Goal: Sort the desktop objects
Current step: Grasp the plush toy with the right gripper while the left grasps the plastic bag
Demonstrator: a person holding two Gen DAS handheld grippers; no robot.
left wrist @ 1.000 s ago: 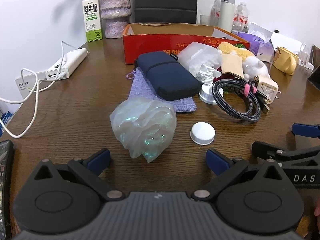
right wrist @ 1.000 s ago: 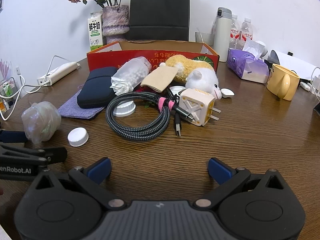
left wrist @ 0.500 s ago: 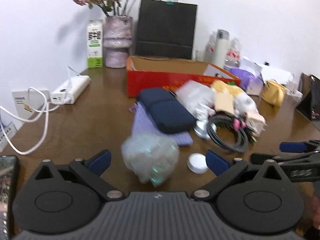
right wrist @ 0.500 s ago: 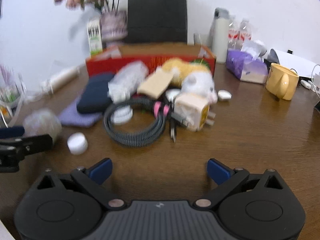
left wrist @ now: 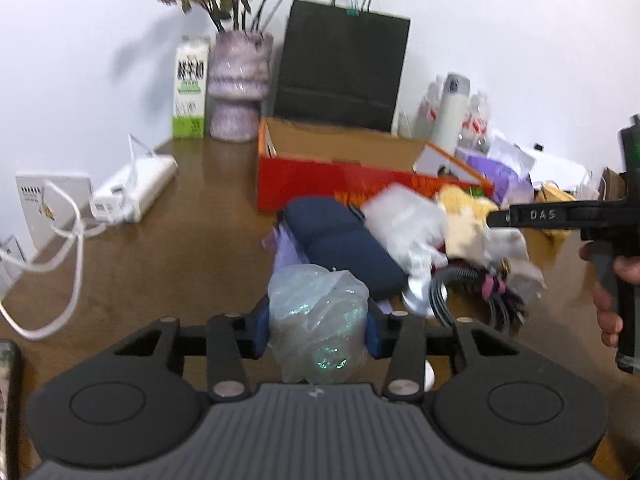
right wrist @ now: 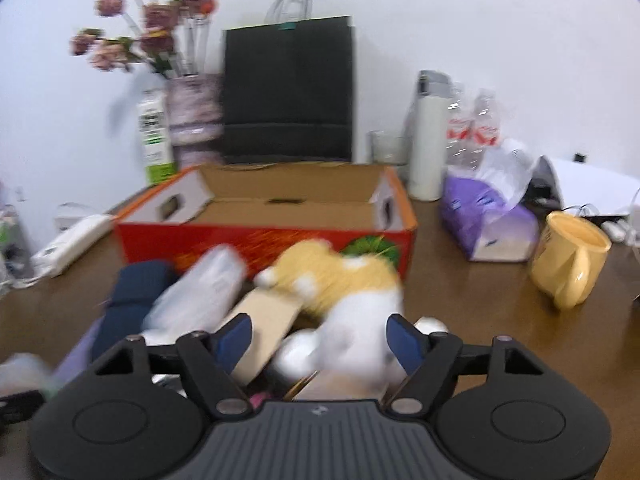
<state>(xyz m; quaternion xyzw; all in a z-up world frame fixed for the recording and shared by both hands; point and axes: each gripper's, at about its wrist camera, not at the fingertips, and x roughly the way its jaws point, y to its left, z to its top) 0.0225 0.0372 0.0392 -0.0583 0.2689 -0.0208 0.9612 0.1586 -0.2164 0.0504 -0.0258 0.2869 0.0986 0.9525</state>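
Above the worktop, left gripper fingers clenched on crinkled plastic ball, right gripper fingers spread around white plush; next, probably carry to box.

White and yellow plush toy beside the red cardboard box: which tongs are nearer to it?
Right. The right tongs straddle the white and yellow plush toy, open; the left tongs are off to its left, shut on the crumpled iridescent plastic bag.
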